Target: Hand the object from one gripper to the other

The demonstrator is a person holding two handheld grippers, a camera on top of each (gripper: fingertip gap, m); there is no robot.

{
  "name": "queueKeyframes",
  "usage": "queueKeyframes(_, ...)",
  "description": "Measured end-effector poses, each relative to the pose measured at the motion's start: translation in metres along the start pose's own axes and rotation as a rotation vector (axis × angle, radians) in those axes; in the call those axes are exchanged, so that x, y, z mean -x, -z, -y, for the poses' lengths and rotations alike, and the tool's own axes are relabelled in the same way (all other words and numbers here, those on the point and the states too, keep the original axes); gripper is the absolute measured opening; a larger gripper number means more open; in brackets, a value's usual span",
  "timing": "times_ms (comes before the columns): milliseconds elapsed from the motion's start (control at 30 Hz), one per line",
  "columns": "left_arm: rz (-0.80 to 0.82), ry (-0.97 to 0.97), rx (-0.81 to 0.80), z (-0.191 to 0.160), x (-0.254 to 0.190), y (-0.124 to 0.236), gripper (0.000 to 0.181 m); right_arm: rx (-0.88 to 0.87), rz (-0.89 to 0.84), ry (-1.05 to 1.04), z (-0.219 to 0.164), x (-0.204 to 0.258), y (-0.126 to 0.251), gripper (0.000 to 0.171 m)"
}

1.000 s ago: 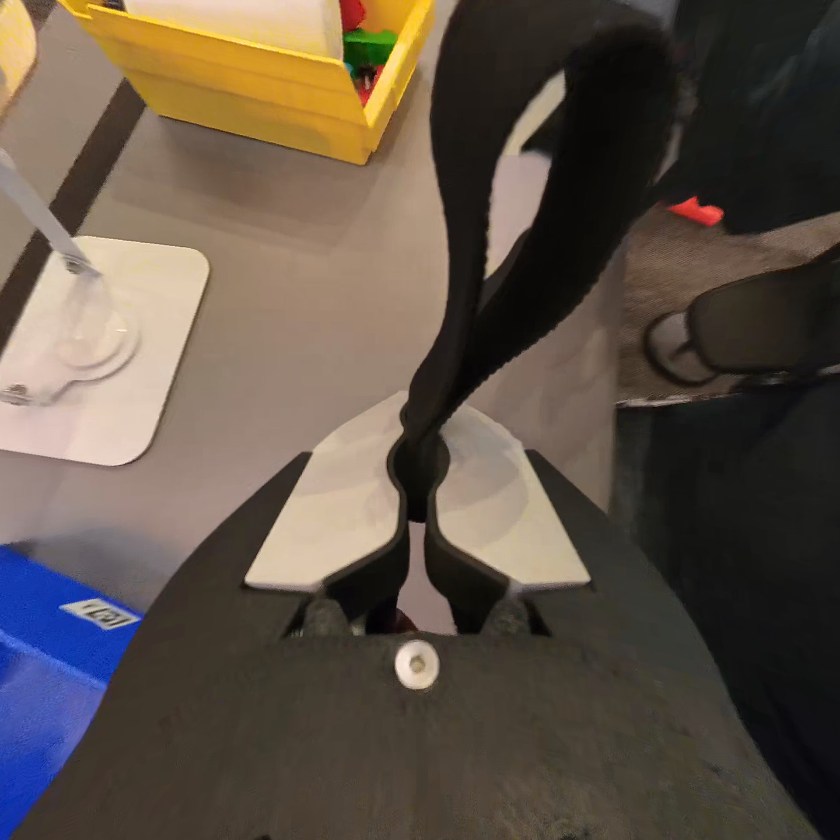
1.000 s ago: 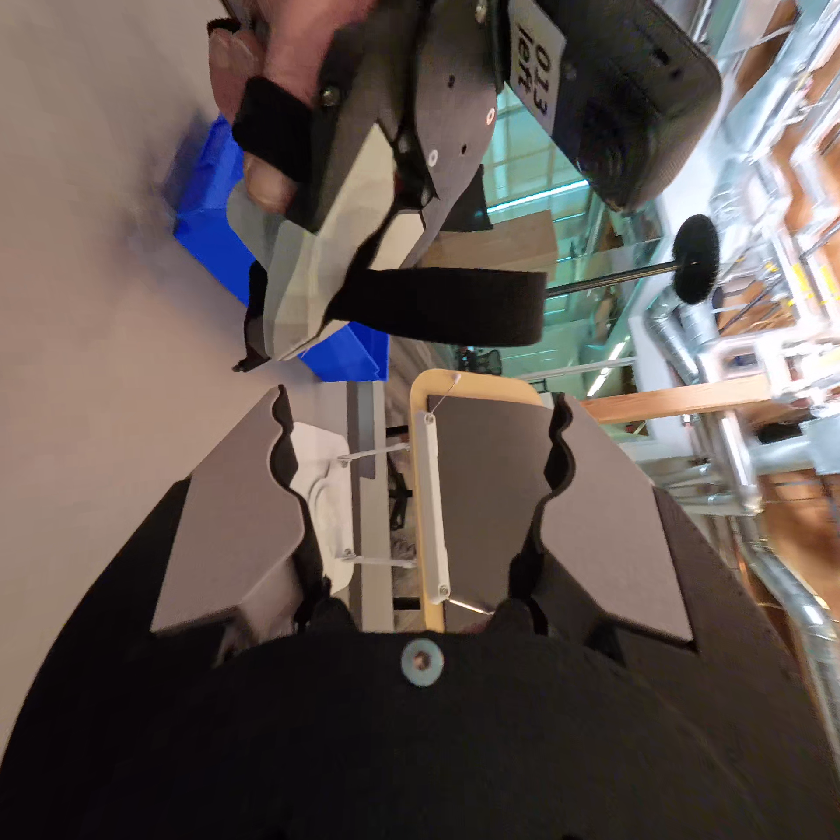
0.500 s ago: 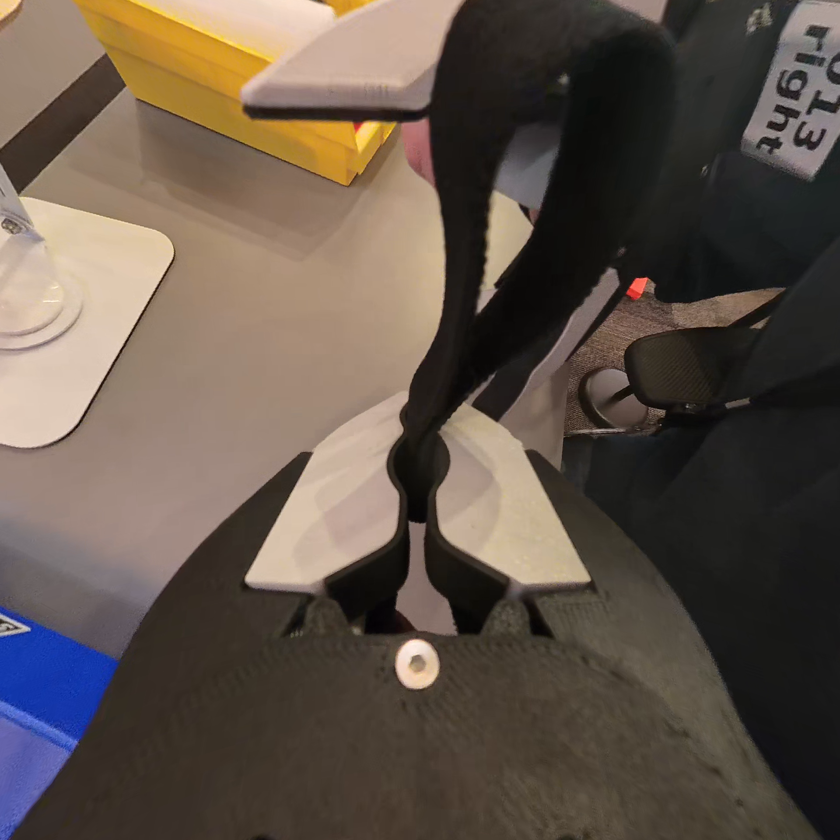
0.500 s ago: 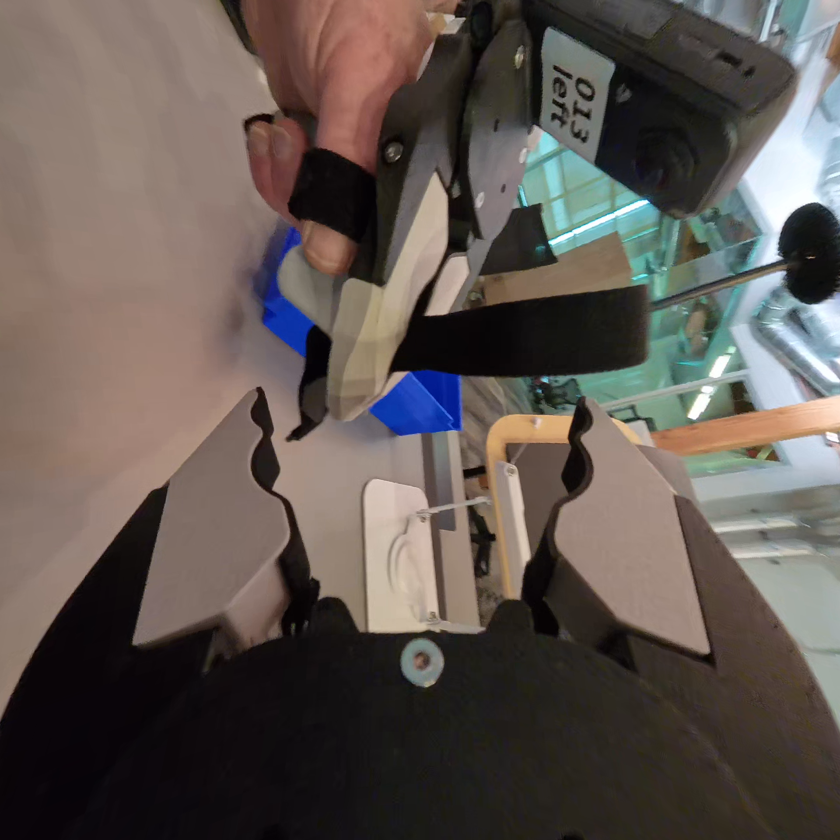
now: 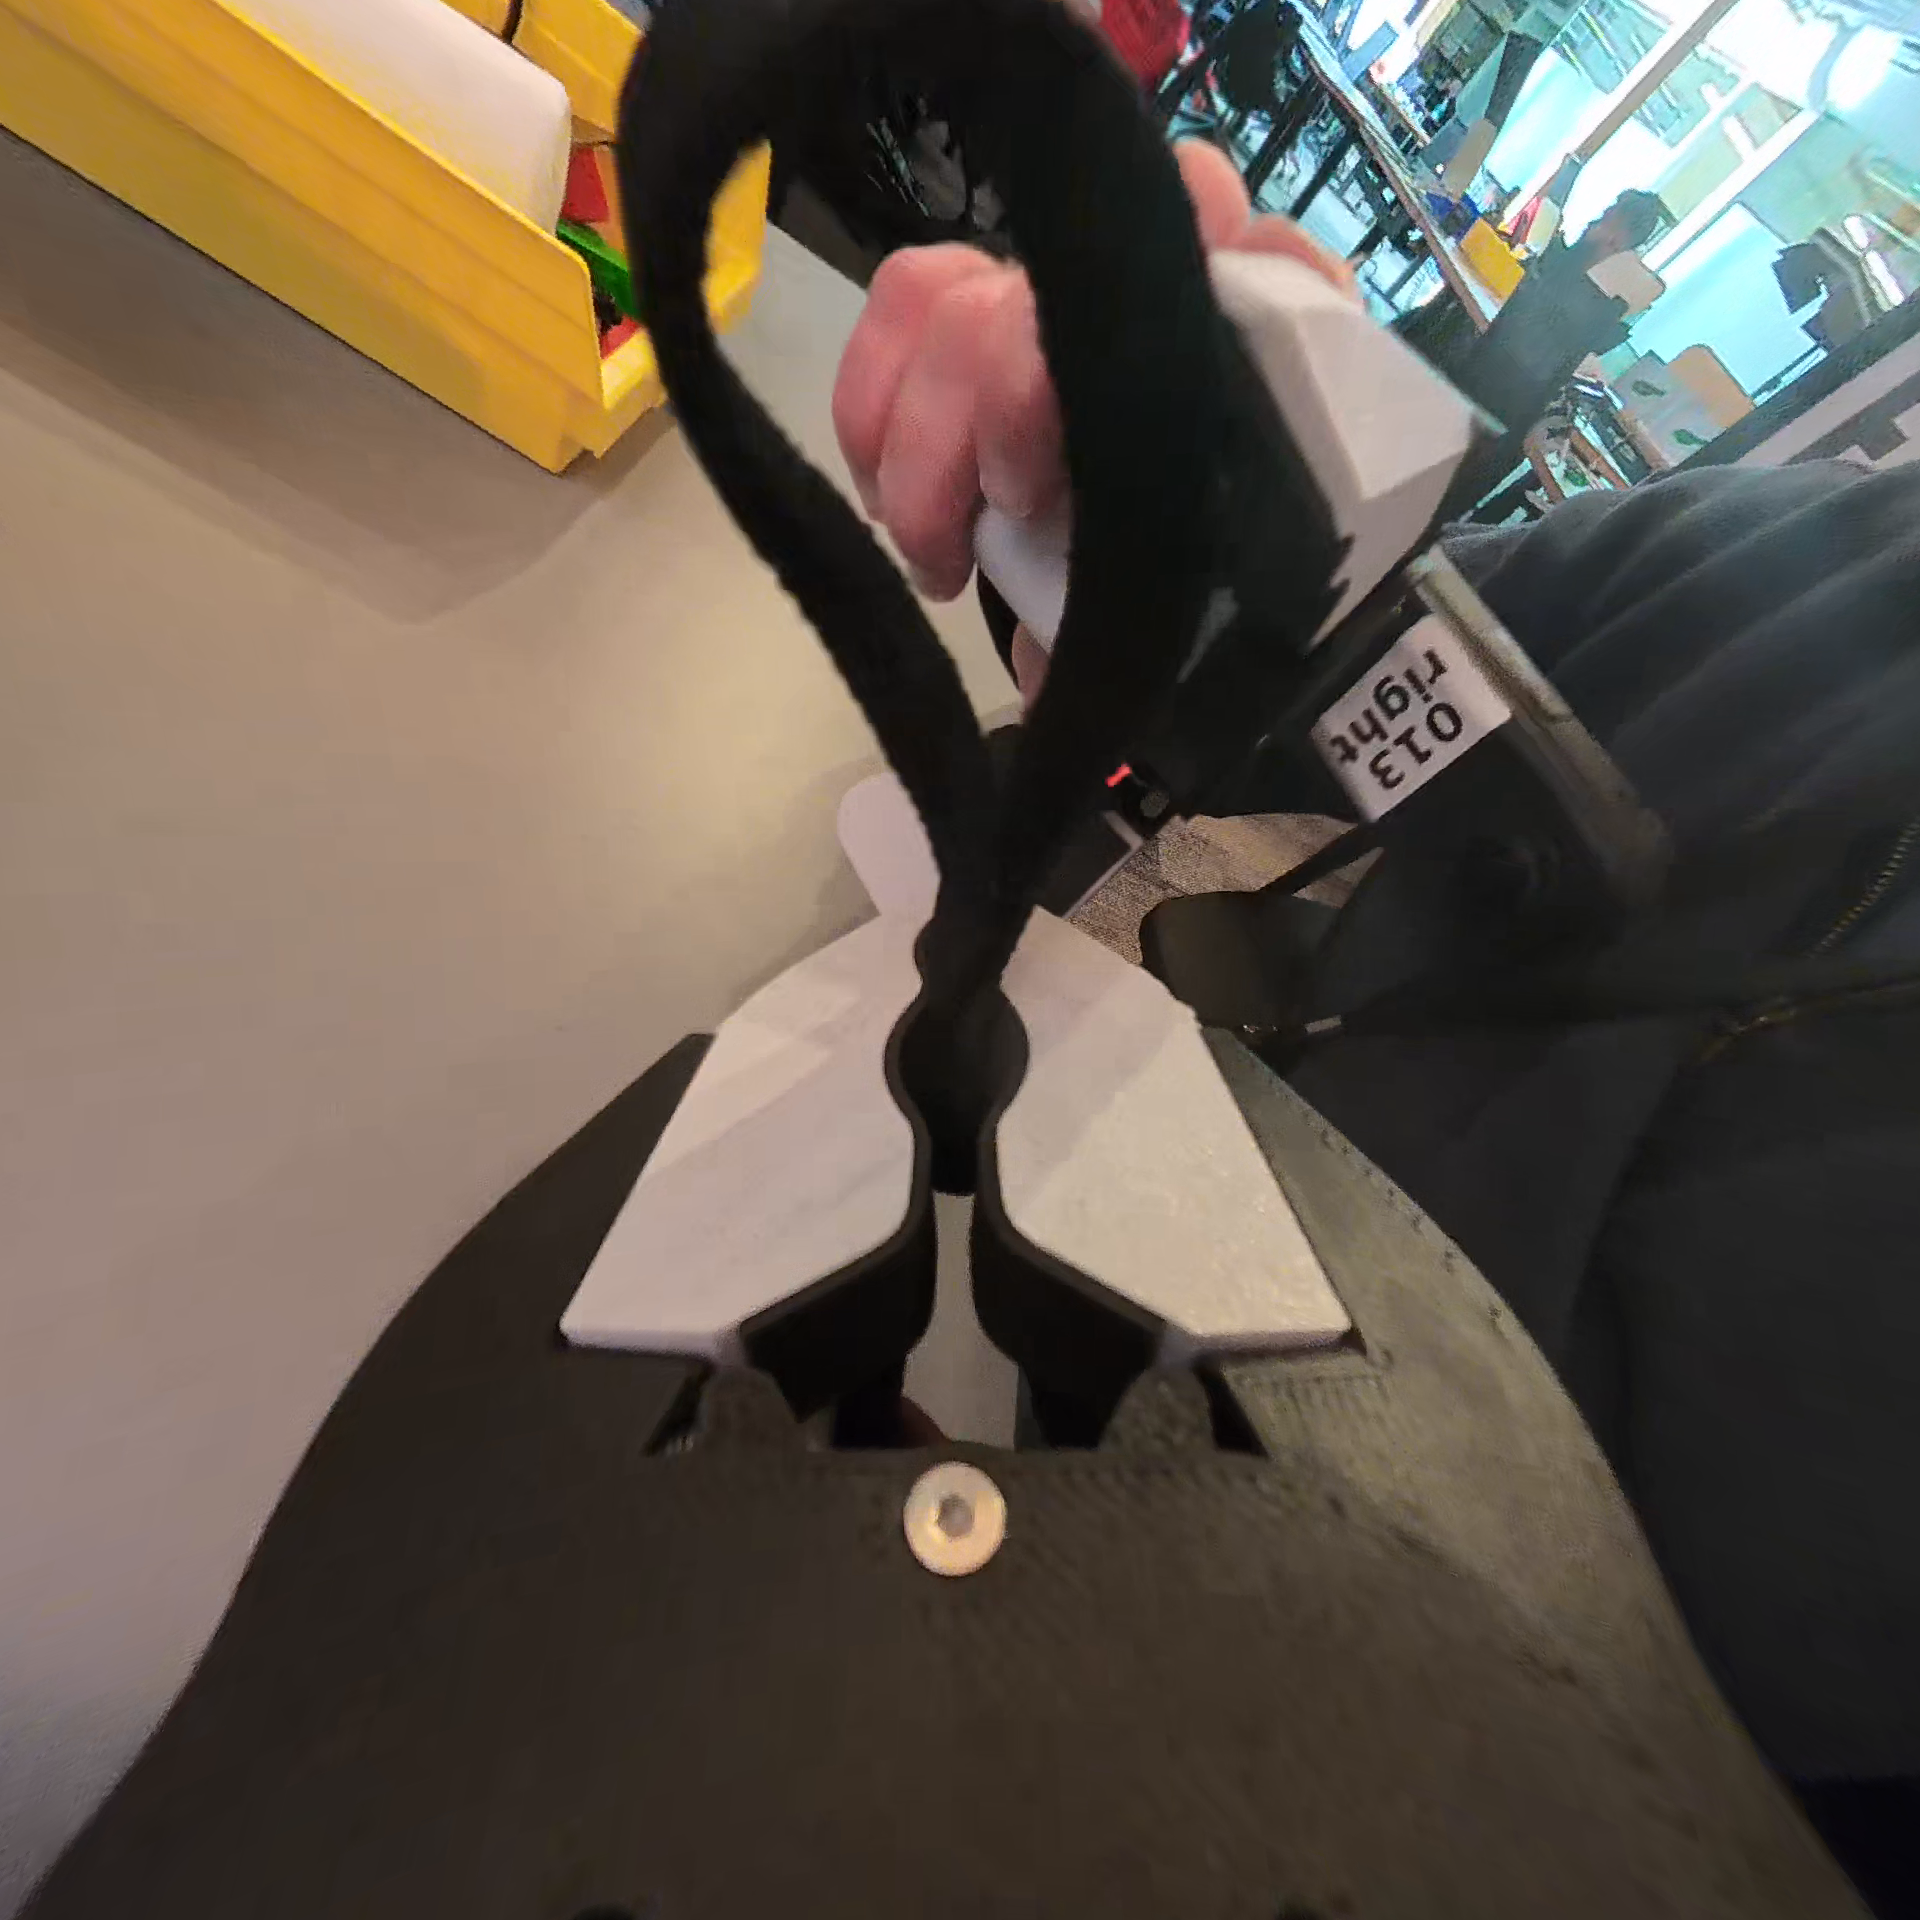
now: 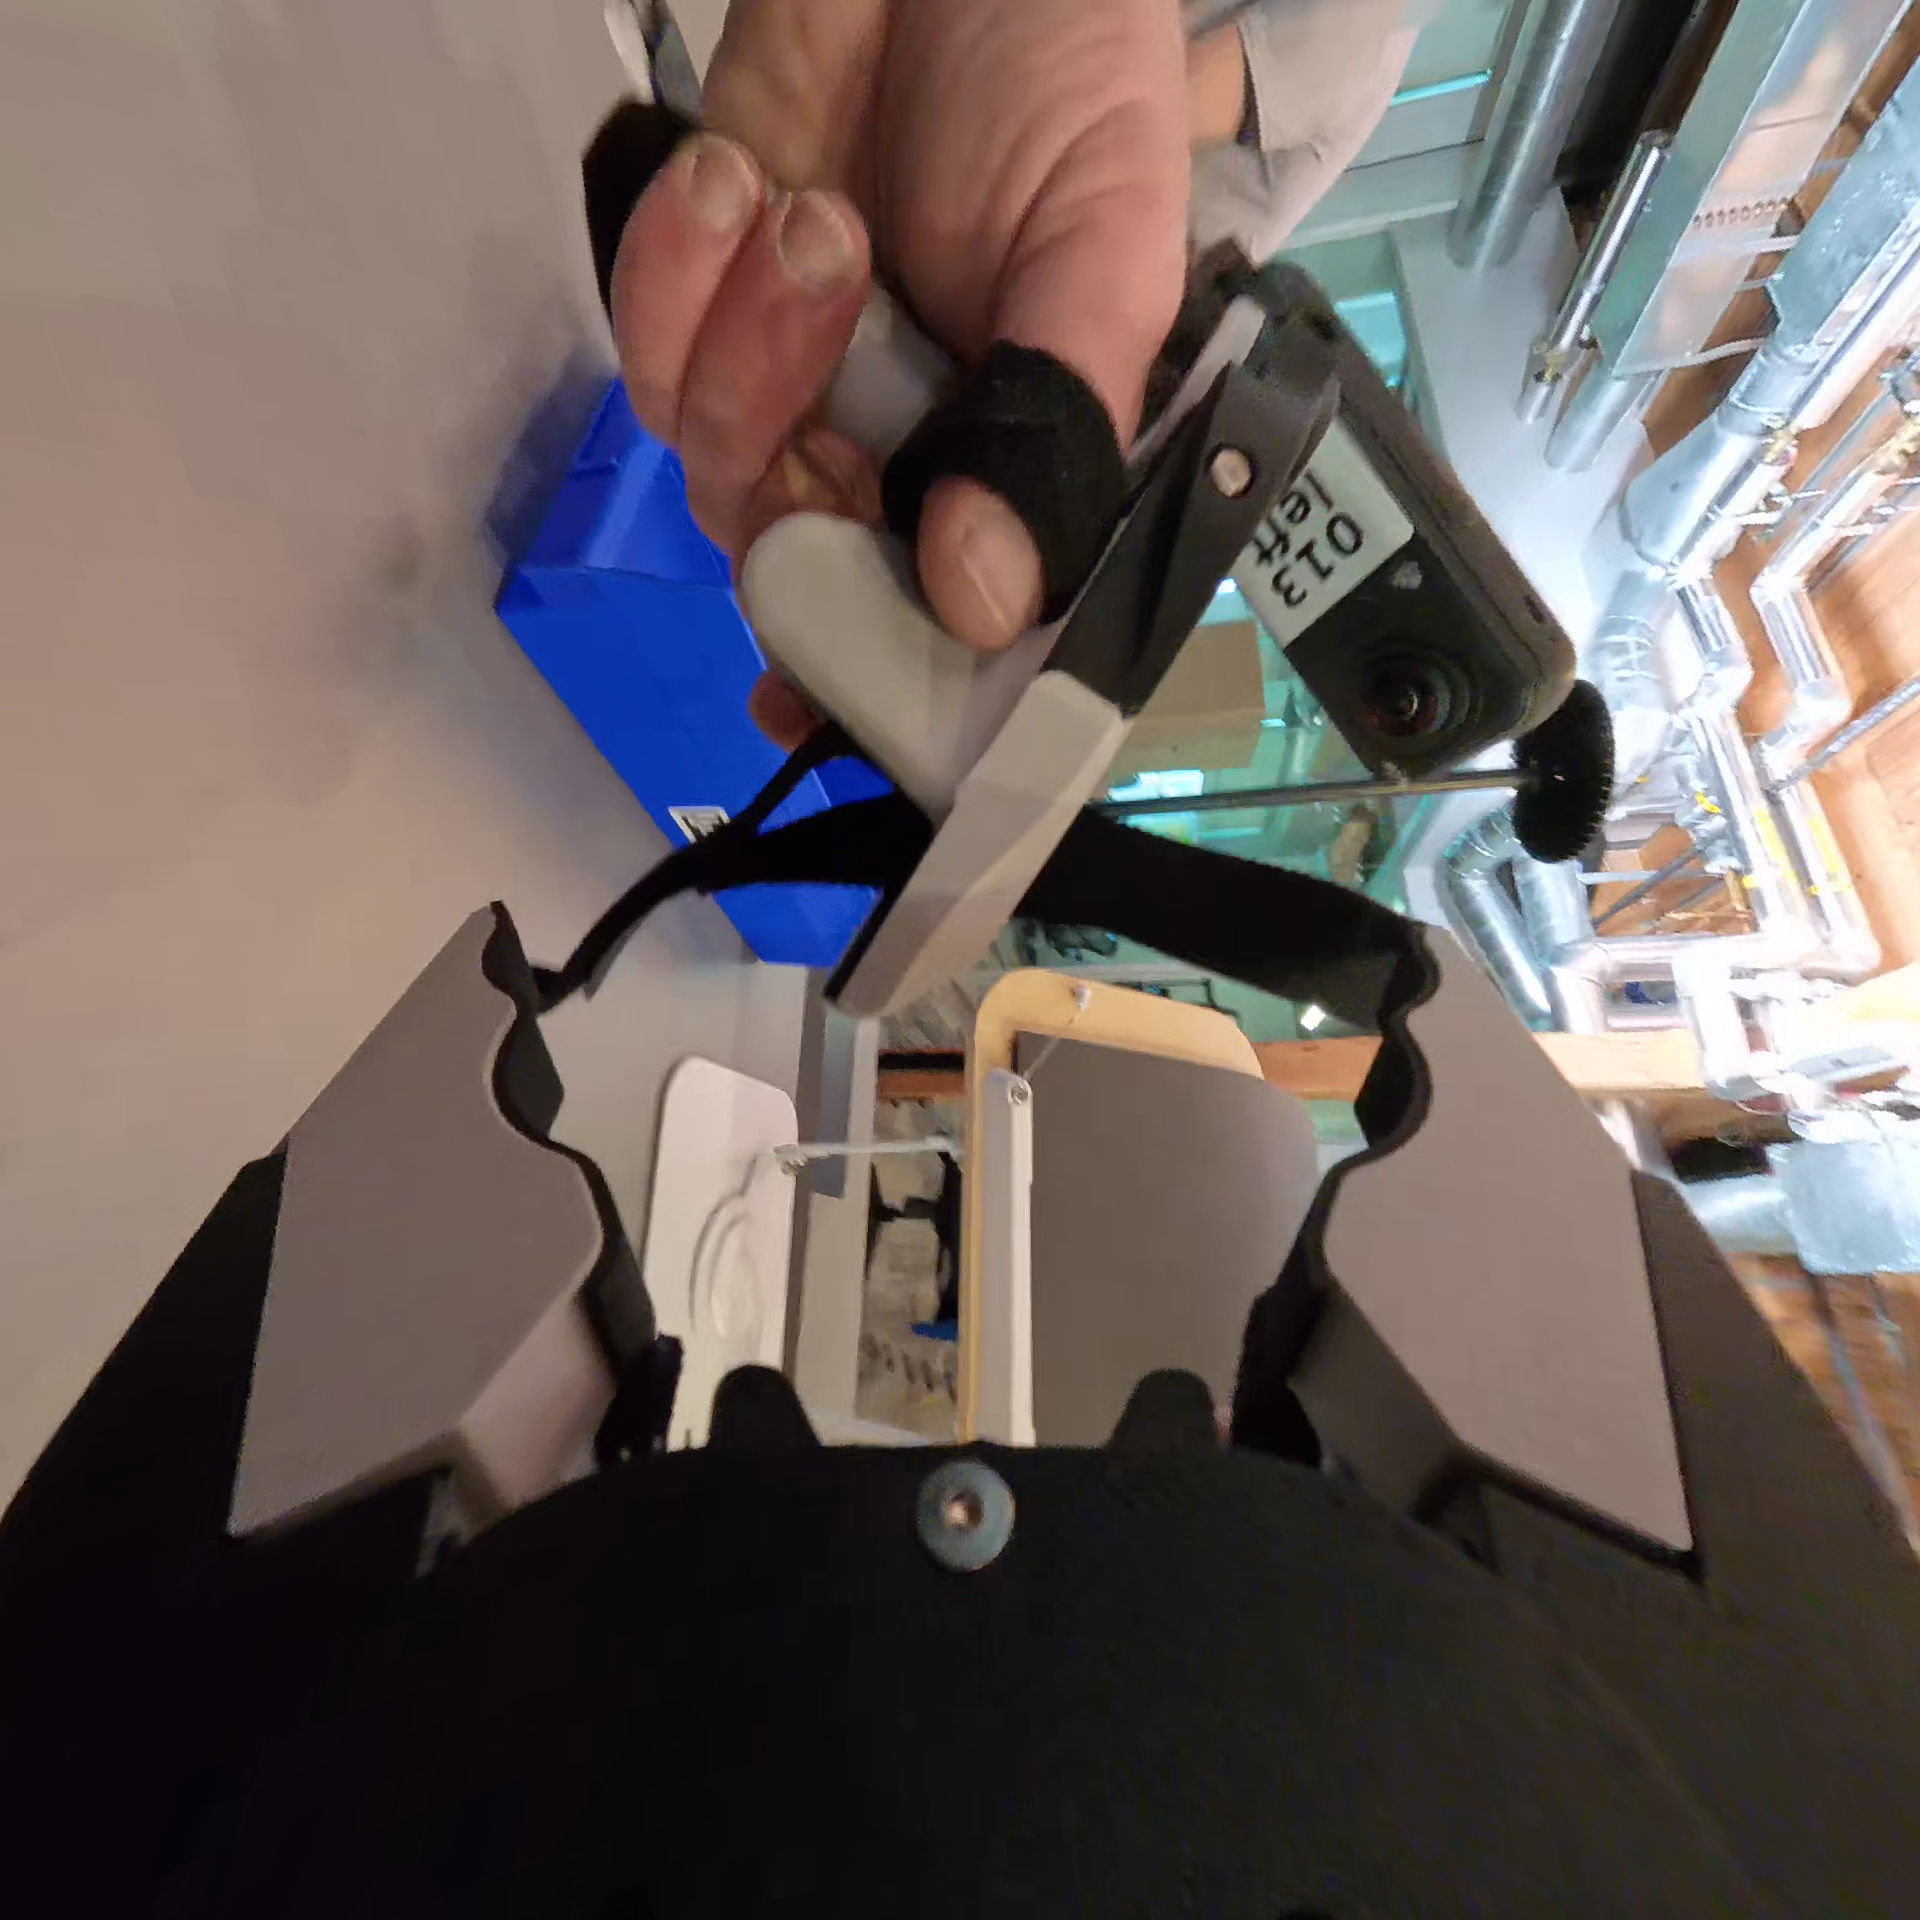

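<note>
- left gripper [image 5: 954,1049], nearest in the left wrist view: jaws pressed together on the pinched end of a black fabric strap [image 5: 914,540]; only a narrow slit stays between the grey pads behind the clamped spot.
- from that clamp the strap rises as a tall loop, held clear of the grey table [image 5: 312,831].
- just past the loop: a hand [image 5: 945,416] wrapped on the right gripper's body; one of its white fingers [image 5: 1340,405] lies against the loop's right side.
- farther back on the table: a yellow bin [image 5: 343,229] holding a white block and red and green pieces.
- right gripper [image 6: 961,997], nearest in the right wrist view: jaws spread wide, nothing clamped.
- strap band [image 6: 1195,904] spans the mouth between the two tips; it meets the tip of the right-hand finger, a thin tail reaches toward the left-hand tip; contact there cannot be told.
- beyond: left gripper's grey finger crosses the strap, a hand [image 6: 914,260] around its handle.
- behind: blue bin [image 6: 644,665] and a white stand base [image 6: 727,1226] on the table.
</note>
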State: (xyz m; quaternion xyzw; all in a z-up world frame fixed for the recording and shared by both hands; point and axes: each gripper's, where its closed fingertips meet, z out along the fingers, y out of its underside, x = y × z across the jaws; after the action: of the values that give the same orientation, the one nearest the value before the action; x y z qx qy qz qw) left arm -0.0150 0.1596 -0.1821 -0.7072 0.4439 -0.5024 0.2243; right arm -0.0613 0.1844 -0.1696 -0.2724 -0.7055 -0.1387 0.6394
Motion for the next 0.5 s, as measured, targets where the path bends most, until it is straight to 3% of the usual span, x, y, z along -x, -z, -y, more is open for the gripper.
queueKeyframes(100, -0.016, 0.009, 0.003, 0.001, -0.004, -0.006, 0.001, -0.006, 0.05, -0.022, 0.006, 0.002, -0.003, 0.147)
queueKeyframes(233, -0.031, -0.006, 0.0, 0.004, -0.01, -0.011, 0.0, 0.114, 0.086, -0.053, -0.022, 0.01, -0.014, 0.131)
queueKeyframes(400, -0.046, -0.03, -0.004, 0.004, -0.019, -0.013, 0.0, 0.087, 0.109, -0.15, -0.028, 0.016, -0.008, 0.048)
queueKeyframes(500, -0.041, -0.037, 0.0, 0.003, -0.02, -0.013, 0.001, 0.073, 0.12, -0.178, -0.027, 0.016, -0.004, 0.017)
